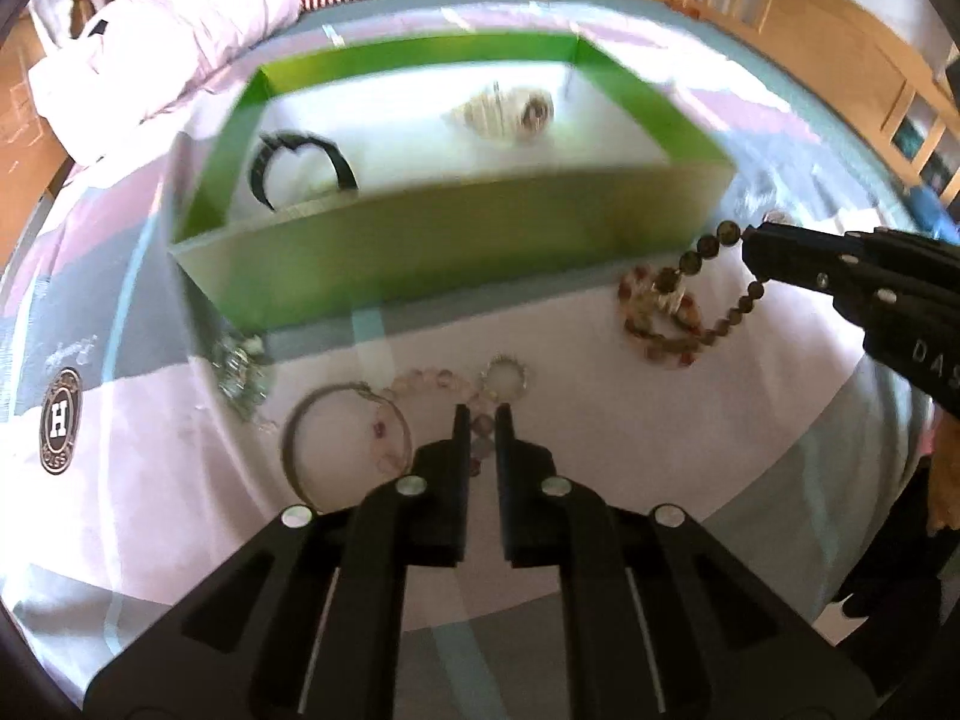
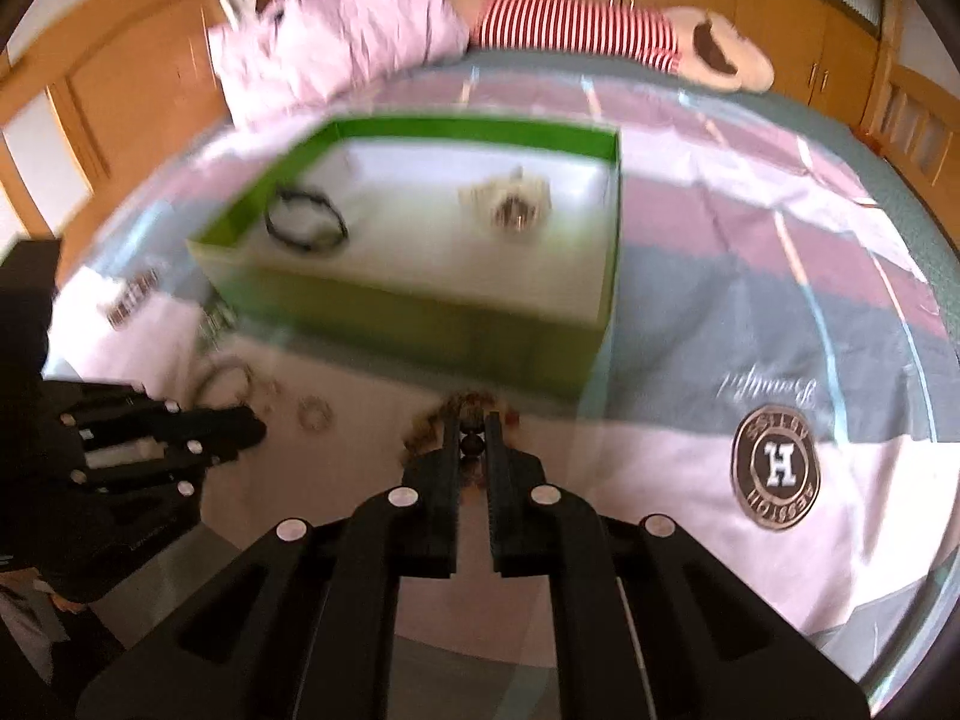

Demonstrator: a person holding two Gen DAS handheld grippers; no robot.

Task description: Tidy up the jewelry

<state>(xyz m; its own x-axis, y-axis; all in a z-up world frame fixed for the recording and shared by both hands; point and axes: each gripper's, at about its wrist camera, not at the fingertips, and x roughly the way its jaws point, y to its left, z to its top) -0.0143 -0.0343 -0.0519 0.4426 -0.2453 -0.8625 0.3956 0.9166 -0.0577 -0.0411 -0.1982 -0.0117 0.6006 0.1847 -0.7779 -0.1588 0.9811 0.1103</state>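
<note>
1. A green box (image 1: pixel 420 264) sits open on a bed (image 1: pixel 600 420) spread with a pink, grey and white cover.
2. Inside the box lie a black band (image 1: pixel 300 168) at its left end and a pale watch (image 1: pixel 504 111) towards the far wall.
3. The right gripper (image 1: pixel 750 240) has its jaws pinched on a dark bead bracelet (image 1: pixel 702 252), which hangs from them in a loop just beside the box's near right corner.
4. Below that loop, a reddish bead bracelet (image 1: pixel 660 324) lies in a heap on the cover.
5. The left gripper (image 1: pixel 483 420) hangs over the jewelry in front of the box, its jaws drawn close together; a pink bead strand (image 1: pixel 432 378) shows through the narrow gap, but whether they grip it cannot be told.
6. Near those jaws lie a small spiked ring (image 1: pixel 507 375) and a thin bangle (image 1: pixel 345 438); a silvery chain (image 1: pixel 240 372) rests at the box's near left corner.
7. A folded pink quilt (image 2: pixel 336 42) and a red-striped cushion (image 2: pixel 576 24) lie at the bed's far end.
</note>
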